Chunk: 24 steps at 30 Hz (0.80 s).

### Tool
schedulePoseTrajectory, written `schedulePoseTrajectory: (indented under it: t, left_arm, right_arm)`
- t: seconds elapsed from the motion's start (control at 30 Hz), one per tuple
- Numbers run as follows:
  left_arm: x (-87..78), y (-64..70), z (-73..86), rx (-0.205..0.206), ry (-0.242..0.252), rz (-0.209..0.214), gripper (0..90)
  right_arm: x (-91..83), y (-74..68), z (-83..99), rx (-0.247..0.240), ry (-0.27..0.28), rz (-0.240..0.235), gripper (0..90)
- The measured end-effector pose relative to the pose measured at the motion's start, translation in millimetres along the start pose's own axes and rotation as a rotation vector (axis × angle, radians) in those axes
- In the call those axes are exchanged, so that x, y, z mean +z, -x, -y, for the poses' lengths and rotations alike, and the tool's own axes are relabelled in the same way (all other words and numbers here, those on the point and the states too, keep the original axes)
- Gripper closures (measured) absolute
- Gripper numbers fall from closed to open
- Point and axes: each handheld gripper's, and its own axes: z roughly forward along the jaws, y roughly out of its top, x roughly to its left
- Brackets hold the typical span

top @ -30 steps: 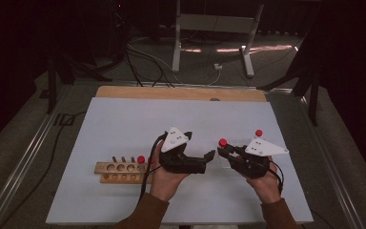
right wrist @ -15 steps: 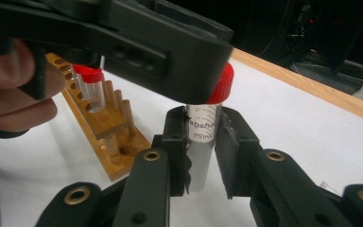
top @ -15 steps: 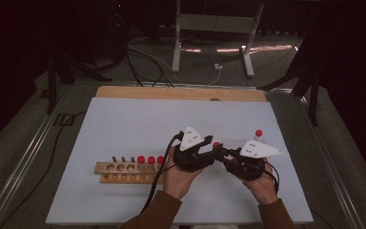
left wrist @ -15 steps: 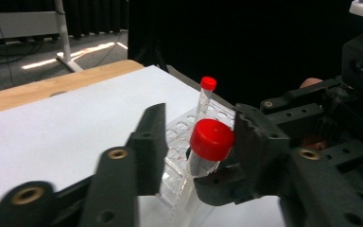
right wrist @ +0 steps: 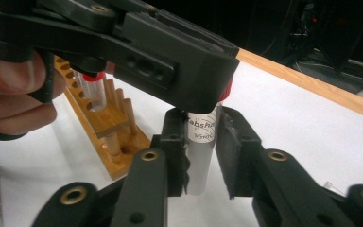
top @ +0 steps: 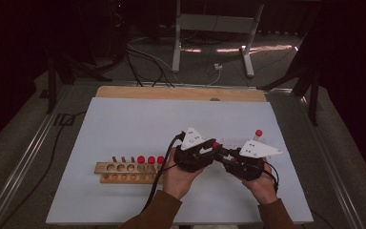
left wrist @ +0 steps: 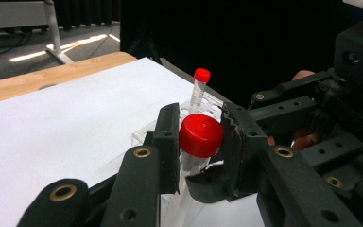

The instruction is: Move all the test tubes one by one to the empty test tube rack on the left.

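Note:
A clear tube [right wrist: 202,156] with a printed label and a red cap [left wrist: 201,135] is held upright between both grippers just above the white table. My right gripper [right wrist: 201,142] is shut on the tube's body. My left gripper [left wrist: 199,130] is shut on the red cap from the other side. In the high view the left gripper [top: 205,151] and the right gripper [top: 226,155] meet tip to tip at the cap [top: 215,144], near the table's front middle.
A wooden tube rack [top: 124,172] lies at the left front and holds three red-capped tubes [top: 151,160]. Another red-capped tube [top: 258,134] stands in a clear rack [left wrist: 144,135] just behind the grippers. A wooden strip [top: 181,93] edges the far side.
The left gripper moved right from beside the wooden rack to meet the right gripper and closed on the cap of the tube held there. The right hand barely shifted.

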Motion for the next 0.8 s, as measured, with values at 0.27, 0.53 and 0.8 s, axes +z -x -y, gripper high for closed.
schedulePoseTrajectory:
  t: [0.27, 0.53, 0.8]
  left_arm:
    - [-3.6, -4.7, -0.3, -0.015, 0.010, -0.013, 70.5]
    - [-10.9, -10.0, -2.5, -0.020, 0.035, -0.030, 70.6]
    - [-19.6, -18.8, -6.4, -0.038, 0.055, -0.047, 70.6]
  right_arm:
    - [0.3, 7.7, 2.9, 0.044, 0.008, -0.028, 36.3]
    - [-3.2, 15.0, 5.8, 0.084, 0.025, 0.022, 14.3]
    - [-8.1, 20.4, 6.9, 0.095, 0.028, 0.049, 1.5]
